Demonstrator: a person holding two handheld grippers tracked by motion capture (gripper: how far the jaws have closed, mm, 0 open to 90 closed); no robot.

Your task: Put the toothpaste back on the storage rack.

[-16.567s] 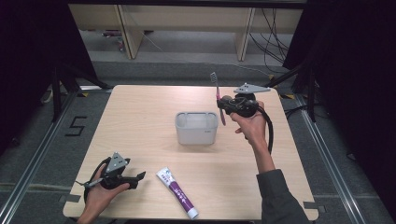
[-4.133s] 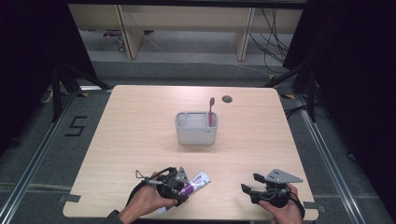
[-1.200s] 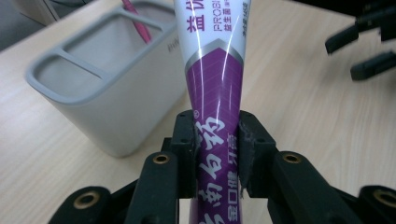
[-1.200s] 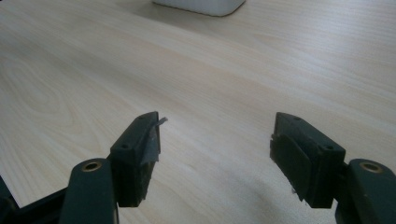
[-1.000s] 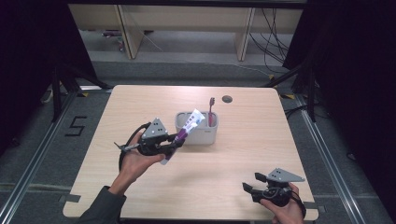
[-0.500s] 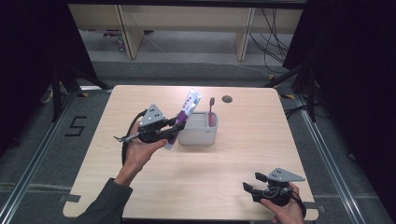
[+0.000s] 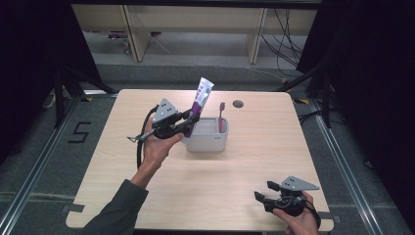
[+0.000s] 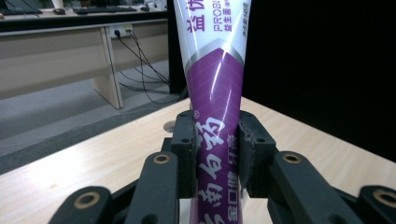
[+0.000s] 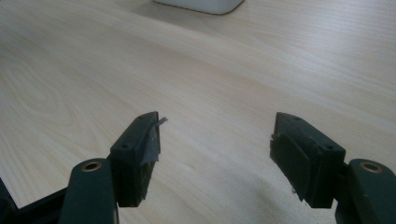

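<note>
High view: camera stood fixed above the near edge of the wooden table [image 7: 205, 186], faced forward and down, and took in the whole top with the floor and benches beyond.

Left gripper view: camera rode close behind the jaws, raised above the table, faced level toward distant desks.

Right gripper view: camera sat low, near the tabletop, faced along it.

Shared: the grey container [image 7: 208, 142], whose base edge [image 9: 198, 5] the right gripper view caught.

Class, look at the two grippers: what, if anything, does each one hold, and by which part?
The left gripper clamps the toothpaste tube across its lower purple part. The right gripper holds nothing.
</note>
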